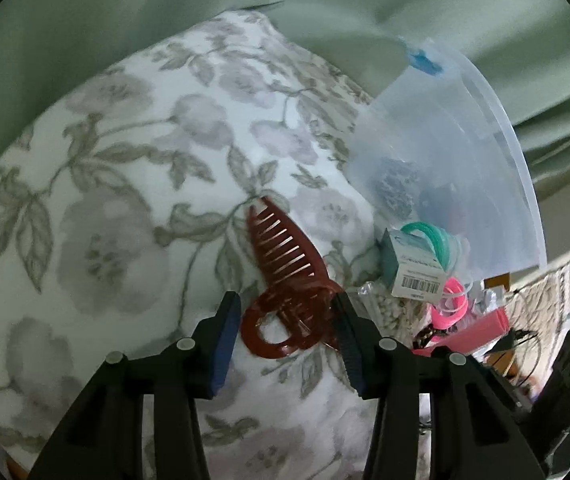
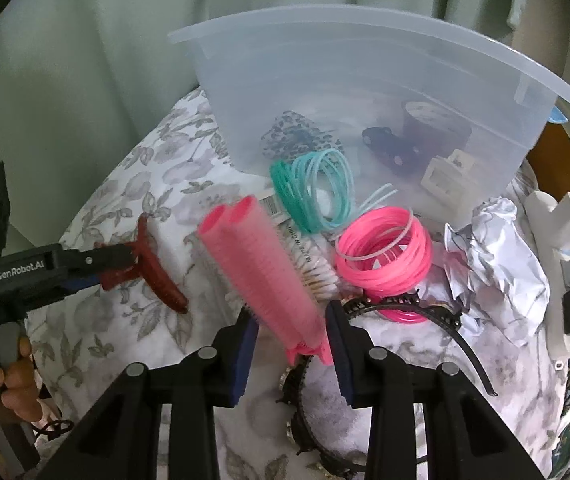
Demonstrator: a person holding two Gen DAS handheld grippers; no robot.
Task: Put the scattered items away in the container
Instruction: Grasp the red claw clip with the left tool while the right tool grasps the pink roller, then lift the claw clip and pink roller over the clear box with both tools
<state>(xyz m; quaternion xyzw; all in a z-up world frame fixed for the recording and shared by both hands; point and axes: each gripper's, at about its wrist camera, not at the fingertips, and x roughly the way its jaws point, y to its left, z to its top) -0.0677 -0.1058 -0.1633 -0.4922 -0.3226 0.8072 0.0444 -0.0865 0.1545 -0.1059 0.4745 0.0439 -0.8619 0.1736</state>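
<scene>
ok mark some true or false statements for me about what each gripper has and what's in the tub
1. The left gripper holds a dark red hair claw. True.
2. The clear tub is empty. False: it holds several things, including a patterned scrunchie and a white clip.
3. The right gripper has the pink roller clip between its fingers. True.
4. The pink bands lie inside the tub. False: they lie on the floral cloth in front of it.

"GenRobot.AI" stands on the left tool (image 2: 115, 266); "MADE IN CHINA" on a card (image 2: 291, 240).
</scene>
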